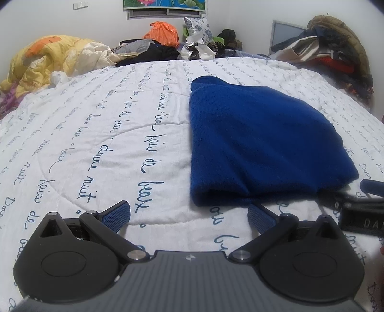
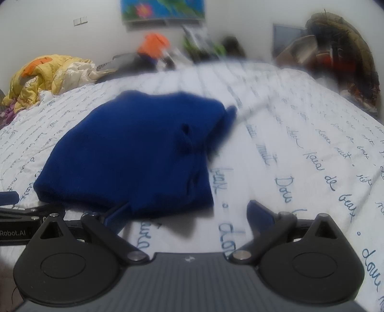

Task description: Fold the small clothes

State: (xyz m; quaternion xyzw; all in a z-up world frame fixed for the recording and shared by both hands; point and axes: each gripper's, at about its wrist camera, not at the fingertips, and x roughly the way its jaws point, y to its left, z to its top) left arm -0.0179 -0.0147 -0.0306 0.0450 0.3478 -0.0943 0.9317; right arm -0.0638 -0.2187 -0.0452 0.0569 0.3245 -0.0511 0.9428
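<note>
While both grippers hover low over the bed: nothing held by either.
Left gripper (image 1: 188, 213): spread wide, blue-padded fingers (image 1: 117, 214) well apart, empty; poised just short of the near edge of the garment, right pad just beside its near fold, not clearly touching.
Right gripper (image 2: 188, 213): likewise spread wide and empty; left finger (image 2: 117, 212) at or under the garment's near hem, contact hard to judge through blur; right finger over bare quilt.
Neighbouring tool: seen at the right edge of the left wrist view and the left edge of the right wrist view, so side by side, near each other.
Blue knit garment (image 1: 259, 141): folded into a compact stack, lying flat around the middle of the bed toward its near edge; thick doubled fold along the near side; in the right wrist view (image 2: 134, 153), blurred, a small flap sticking out at the far right corner.
White quilt (image 1: 96, 134): covers the bed, printed with rows of dark blue handwriting, stitched in curved lines.
Far left corner: crumpled yellow blanket (image 1: 48, 57) with orange patches.
Far edge: jumble of dark clothes, an orange bag (image 1: 160, 32), a floral-print item.
Far right corner: heap of clothing (image 1: 336, 52) topped by a brown coat.
Wall behind: white, with a colourful flower picture (image 1: 164, 4) above.
</note>
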